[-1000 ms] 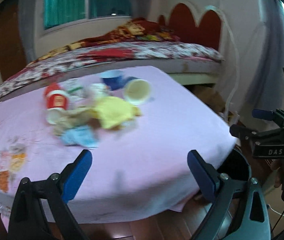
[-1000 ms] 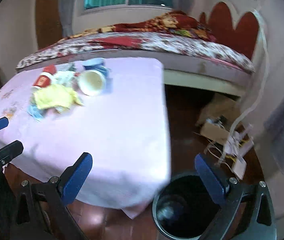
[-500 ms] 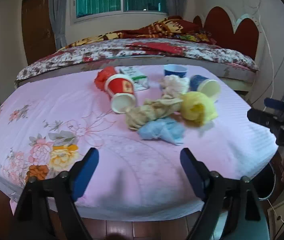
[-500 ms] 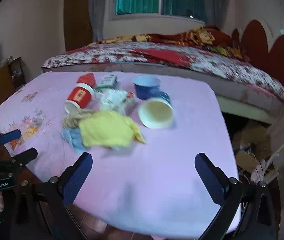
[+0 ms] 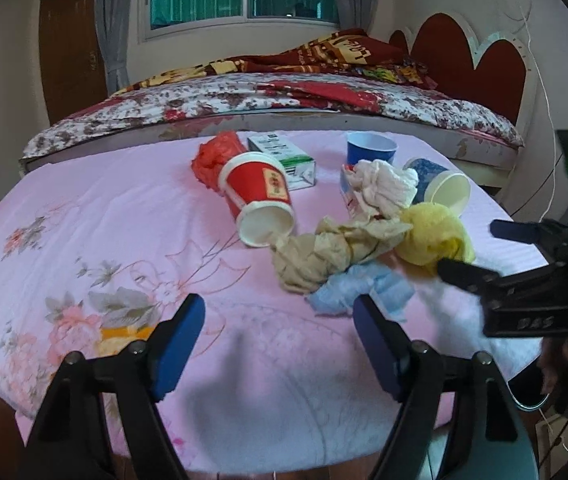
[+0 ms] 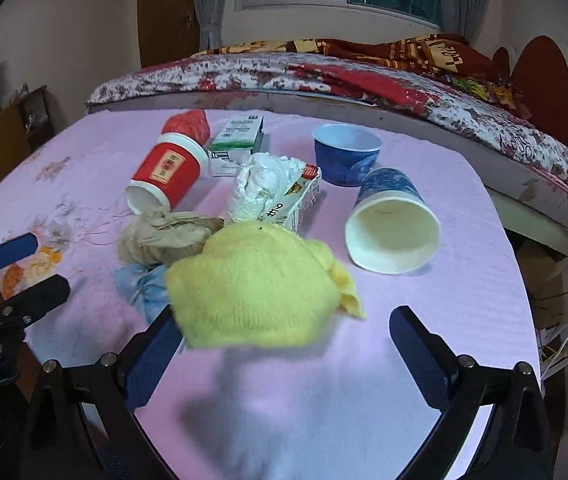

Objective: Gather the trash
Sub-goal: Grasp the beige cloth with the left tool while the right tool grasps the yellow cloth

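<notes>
Trash lies heaped on the pink-clothed table (image 5: pixel 83 220): a red paper cup (image 5: pixel 257 196) on its side, a crumpled brown paper (image 5: pixel 332 252), a light blue wad (image 5: pixel 360 288), a white tissue (image 5: pixel 384 184), a yellow cloth (image 6: pixel 259 284), and two blue cups, one upright (image 6: pixel 346 154) and one tipped over (image 6: pixel 392 220). My left gripper (image 5: pixel 279 308) hovers just short of the blue wad. Its jaws are closing, with nothing between them. My right gripper (image 6: pixel 284 316) stands open right at the near edge of the yellow cloth, its pads not pressing on it.
A green-and-white carton (image 5: pixel 284 156) and a red plastic bag (image 5: pixel 213 156) lie behind the red cup. A bed (image 5: pixel 284 92) runs along the table's far side. Cables (image 6: pixel 556 352) lie on the floor to the right.
Both grippers swung from the table's right edge and the floor bin toward the trash pile and came closer. The left jaws narrowed. The right jaws stayed wide.
</notes>
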The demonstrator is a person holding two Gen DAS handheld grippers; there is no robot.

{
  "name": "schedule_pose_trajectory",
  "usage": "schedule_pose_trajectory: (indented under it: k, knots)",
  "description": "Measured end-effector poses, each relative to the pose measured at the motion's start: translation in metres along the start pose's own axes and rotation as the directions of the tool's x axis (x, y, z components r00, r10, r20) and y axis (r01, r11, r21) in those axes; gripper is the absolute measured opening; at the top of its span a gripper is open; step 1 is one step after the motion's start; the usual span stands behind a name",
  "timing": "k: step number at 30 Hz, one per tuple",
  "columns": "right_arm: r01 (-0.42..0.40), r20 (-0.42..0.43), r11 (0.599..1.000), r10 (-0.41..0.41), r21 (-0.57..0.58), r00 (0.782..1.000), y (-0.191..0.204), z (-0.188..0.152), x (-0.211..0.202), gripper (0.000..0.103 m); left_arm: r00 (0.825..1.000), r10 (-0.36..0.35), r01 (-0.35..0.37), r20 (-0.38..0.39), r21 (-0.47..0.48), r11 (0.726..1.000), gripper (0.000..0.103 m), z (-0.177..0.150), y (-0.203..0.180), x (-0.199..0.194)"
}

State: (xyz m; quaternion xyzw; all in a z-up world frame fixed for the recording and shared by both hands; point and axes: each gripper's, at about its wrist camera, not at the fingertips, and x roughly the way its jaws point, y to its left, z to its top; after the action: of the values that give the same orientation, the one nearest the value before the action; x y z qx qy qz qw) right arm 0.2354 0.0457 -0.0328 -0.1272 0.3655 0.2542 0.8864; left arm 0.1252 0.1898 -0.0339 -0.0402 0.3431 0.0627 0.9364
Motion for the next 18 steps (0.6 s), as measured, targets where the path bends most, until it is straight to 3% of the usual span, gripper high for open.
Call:
schedule_pose_trajectory:
  k: [5,12,14,18]
  knots:
    - [0.039,0.001,0.999,-0.039,0.010,0.999,-0.006,0.007,0.016,0.092,0.999,-0.047,0.047,-0.014,0.002,0.999,0.078,0.014,-0.006,0.020]
    - [-0.034,0.006,0.998,0.034,0.052,0.999,-0.024,0.015,0.027,0.080,0.994,-0.085,0.085,-0.068,0.002,0.996,0.078,0.026,-0.011,0.054]
    - [-0.065,0.012,0.995,0.065,0.074,0.998,-0.028,0.017,0.028,0.067,0.991,-0.100,0.100,-0.086,0.000,0.995,0.078,0.028,-0.014,0.061]
    - [-0.106,0.018,0.990,0.104,0.094,0.994,-0.034,0.017,0.029,0.057,0.987,-0.124,0.124,-0.107,0.000,0.992,0.078,0.030,-0.019,0.071]
